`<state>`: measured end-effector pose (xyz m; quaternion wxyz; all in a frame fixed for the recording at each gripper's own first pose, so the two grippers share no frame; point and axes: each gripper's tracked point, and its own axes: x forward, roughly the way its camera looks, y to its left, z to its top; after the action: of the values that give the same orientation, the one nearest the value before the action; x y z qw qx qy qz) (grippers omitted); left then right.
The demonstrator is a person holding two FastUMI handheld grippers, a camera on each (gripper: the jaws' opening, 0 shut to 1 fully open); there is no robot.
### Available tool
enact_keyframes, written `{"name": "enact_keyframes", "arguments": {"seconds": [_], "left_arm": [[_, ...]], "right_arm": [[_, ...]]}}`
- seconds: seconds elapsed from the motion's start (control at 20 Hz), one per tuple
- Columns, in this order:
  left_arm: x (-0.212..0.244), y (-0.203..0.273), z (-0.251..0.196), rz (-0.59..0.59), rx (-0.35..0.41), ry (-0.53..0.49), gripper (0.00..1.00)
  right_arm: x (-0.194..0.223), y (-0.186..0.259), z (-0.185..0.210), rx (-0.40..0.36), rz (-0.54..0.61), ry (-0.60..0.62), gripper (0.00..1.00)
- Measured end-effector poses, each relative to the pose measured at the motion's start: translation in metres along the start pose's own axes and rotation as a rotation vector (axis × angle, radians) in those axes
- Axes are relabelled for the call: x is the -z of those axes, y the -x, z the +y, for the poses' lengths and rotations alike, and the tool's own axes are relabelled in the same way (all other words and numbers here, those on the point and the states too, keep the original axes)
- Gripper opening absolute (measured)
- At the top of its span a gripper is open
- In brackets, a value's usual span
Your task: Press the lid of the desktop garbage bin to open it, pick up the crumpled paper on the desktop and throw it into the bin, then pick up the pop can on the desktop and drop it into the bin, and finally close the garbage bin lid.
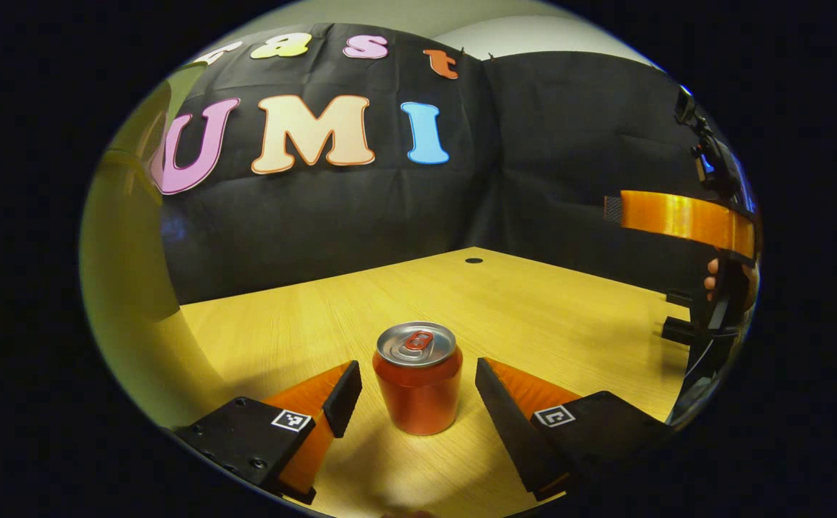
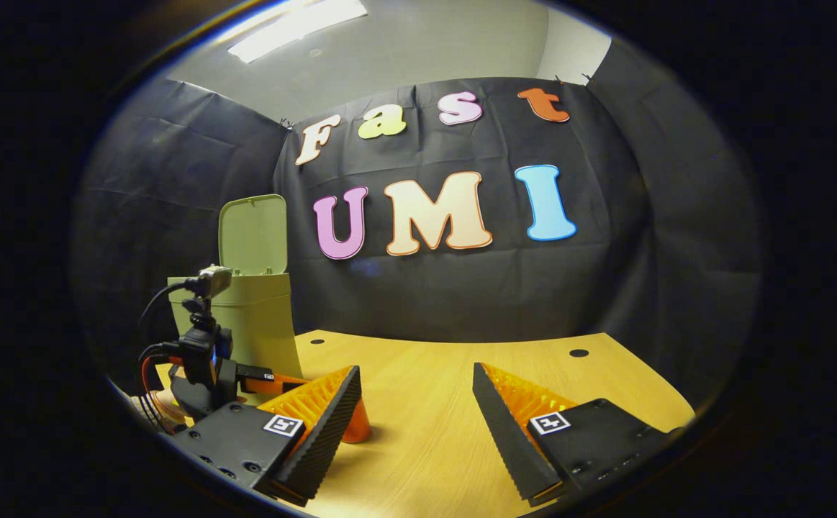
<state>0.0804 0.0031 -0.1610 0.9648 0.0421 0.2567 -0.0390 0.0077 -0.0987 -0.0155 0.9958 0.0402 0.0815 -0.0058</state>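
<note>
A: Left gripper view?
B: The left claw (image 1: 418, 392) is spread wide, with the can (image 1: 418, 387) upright on the tabletop (image 1: 533, 316) between its fingers, untouched, at six o'clock.
A: Right gripper view?
B: The right claw (image 2: 417, 403) is apart and empty. The bin (image 2: 252, 316) at nine o'clock has its lid (image 2: 254, 234) up. Opening looks done; dropping in the can and closing remain.

cans: 1, pop can (image 1: 418, 385) | bins: 1, garbage bin (image 2: 256, 324) | tongs: 2, left tongs (image 1: 418, 392), right tongs (image 2: 416, 410)
</note>
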Motion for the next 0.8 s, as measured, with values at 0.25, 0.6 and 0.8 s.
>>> {"name": "enact_keyframes", "arguments": {"seconds": [0.25, 0.6, 0.8], "left_arm": [[0.007, -0.013, 0.002, 0.045, -0.011, 0.009, 0.96], [0.020, -0.028, 0.010, 0.091, -0.027, 0.074, 0.86], [0.010, -0.017, 0.000, 0.076, -0.017, 0.063, 0.78]], "right_arm": [[0.019, -0.003, -0.006, -0.001, 0.026, -0.005, 0.98], [0.034, -0.008, -0.003, 0.015, 0.074, -0.012, 0.98], [0.039, -0.011, -0.004, 0.022, 0.089, -0.007, 0.98]]}}
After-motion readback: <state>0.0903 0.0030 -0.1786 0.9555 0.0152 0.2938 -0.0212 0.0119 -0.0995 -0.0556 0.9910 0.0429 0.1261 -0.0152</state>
